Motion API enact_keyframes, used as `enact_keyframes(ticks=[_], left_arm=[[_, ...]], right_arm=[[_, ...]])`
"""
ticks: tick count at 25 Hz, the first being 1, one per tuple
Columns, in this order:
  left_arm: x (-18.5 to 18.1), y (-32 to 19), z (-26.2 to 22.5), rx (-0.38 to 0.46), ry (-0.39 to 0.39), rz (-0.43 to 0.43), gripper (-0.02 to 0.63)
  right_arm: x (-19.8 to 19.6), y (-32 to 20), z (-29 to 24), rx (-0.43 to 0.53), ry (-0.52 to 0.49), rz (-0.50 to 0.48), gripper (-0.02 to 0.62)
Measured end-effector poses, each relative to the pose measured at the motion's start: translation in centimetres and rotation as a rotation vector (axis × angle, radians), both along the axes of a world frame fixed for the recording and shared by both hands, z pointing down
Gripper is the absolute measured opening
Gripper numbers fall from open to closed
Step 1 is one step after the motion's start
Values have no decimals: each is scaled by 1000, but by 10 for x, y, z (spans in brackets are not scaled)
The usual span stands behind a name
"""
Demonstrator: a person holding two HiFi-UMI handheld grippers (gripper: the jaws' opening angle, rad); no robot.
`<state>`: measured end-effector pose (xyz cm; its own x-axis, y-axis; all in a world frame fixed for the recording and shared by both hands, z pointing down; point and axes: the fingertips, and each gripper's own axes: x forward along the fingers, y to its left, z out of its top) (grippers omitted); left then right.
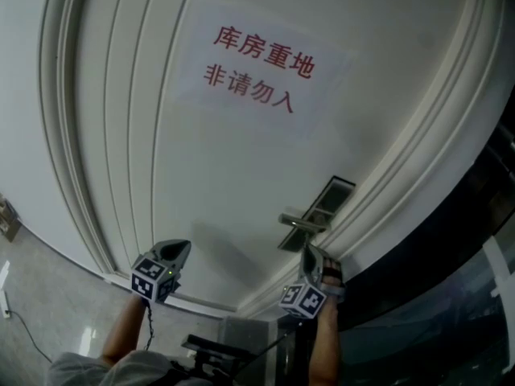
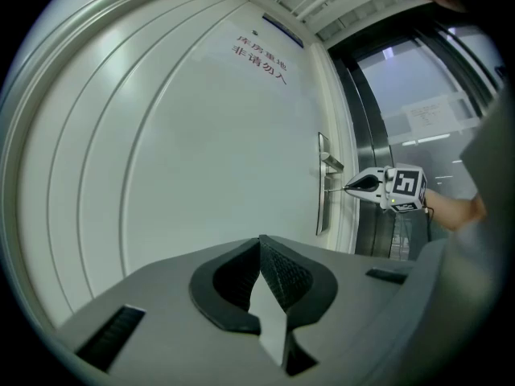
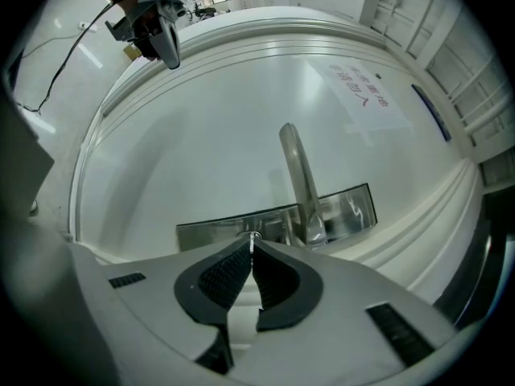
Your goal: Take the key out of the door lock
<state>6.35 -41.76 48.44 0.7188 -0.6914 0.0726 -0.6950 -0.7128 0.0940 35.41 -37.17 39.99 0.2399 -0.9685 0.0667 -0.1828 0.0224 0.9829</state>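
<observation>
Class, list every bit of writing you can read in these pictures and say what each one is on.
"库房重地": red, top line of the white paper sign on the door.
"非请勿入": red, second line of the same sign.
Sheet on the glass beside the door: too small to read.
Blue plate above the door: too small to read.

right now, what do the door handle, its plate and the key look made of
Door handle: satin grey metal, soft sheen.
Plate: polished metal, probably steel, mirror-like reflections.
Key: thin bright sliver, apparently metal; too small to say more.
</observation>
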Motion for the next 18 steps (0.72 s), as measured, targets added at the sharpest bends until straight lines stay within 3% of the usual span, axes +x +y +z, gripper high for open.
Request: enact_keyframes(ticks=[6, 13, 18], left_arm=[[3, 10, 1, 7, -1, 9, -8], [9, 20, -3, 24, -4, 32, -8], [10, 30, -5, 36, -2, 44, -8]], right_arm=[[-2, 15, 7, 9, -78, -10, 21], [-2, 38, -4, 91, -305, -12, 21], [-6, 58, -7, 121, -413, -18, 21]])
